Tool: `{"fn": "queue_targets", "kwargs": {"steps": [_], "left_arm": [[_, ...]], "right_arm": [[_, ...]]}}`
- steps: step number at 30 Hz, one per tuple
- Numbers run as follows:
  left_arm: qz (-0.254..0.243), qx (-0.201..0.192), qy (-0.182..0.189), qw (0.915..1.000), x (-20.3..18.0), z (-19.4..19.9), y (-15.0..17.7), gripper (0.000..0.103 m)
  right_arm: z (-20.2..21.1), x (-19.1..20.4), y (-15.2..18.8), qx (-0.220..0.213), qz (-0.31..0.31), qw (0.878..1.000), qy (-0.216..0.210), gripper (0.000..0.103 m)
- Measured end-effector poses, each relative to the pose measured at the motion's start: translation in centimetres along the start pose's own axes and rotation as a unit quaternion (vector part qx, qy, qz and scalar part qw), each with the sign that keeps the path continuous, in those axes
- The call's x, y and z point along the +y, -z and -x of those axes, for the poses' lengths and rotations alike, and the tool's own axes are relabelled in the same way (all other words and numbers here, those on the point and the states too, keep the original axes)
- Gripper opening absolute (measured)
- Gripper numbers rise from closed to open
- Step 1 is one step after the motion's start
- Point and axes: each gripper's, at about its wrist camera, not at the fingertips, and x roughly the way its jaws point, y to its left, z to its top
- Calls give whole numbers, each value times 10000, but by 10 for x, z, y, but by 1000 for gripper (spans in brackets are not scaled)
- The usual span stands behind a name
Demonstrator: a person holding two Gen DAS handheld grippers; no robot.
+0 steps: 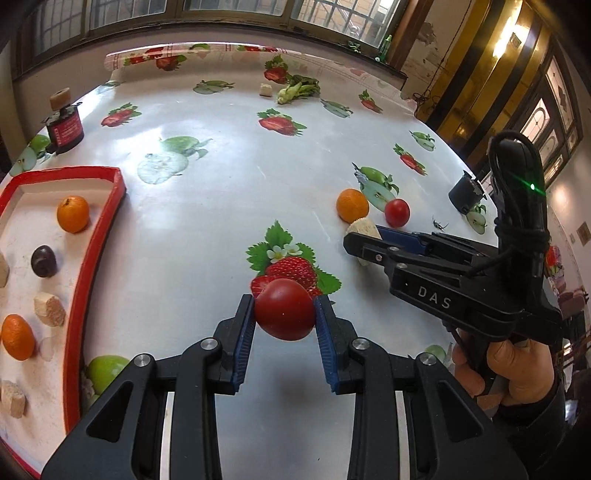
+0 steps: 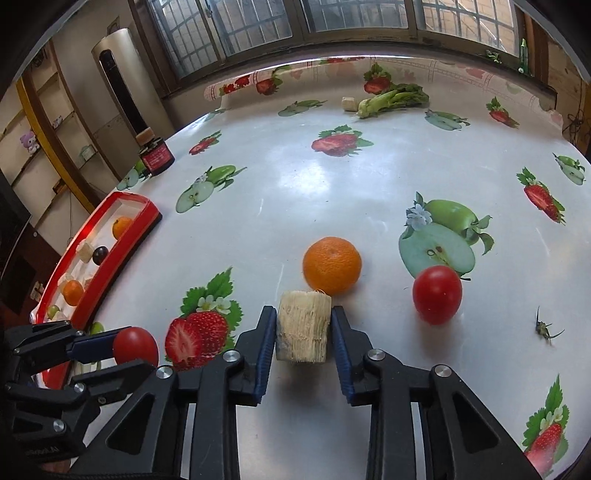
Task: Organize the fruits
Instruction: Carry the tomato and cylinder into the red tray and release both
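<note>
Tomato clamped in left gripper; tray lies to its left, right gripper pinches cane chunk

Dark red-labelled jar at table's far-left edge; leafy greens far side.

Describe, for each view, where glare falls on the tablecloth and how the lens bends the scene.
Left wrist view: window glare whitens the tablecloth centre; the far table edge and window frame bow. Right wrist view: bright patches sit on the cloth beyond the orange; corners go dark and the table curves like a dome.
</note>
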Motion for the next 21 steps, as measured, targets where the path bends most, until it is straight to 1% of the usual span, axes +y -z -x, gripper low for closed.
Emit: {"fn": "queue_targets", "kwargs": {"steps": [10, 21], "left_arm": [[258, -303, -293, 9988, 34, 41, 17, 30], [717, -565, -700, 9934, 85, 82, 43, 30]], "right_arm": [[27, 51, 4, -180, 319, 9987, -345, 30], [29, 112, 10, -153, 688, 9948, -732, 30]]}}
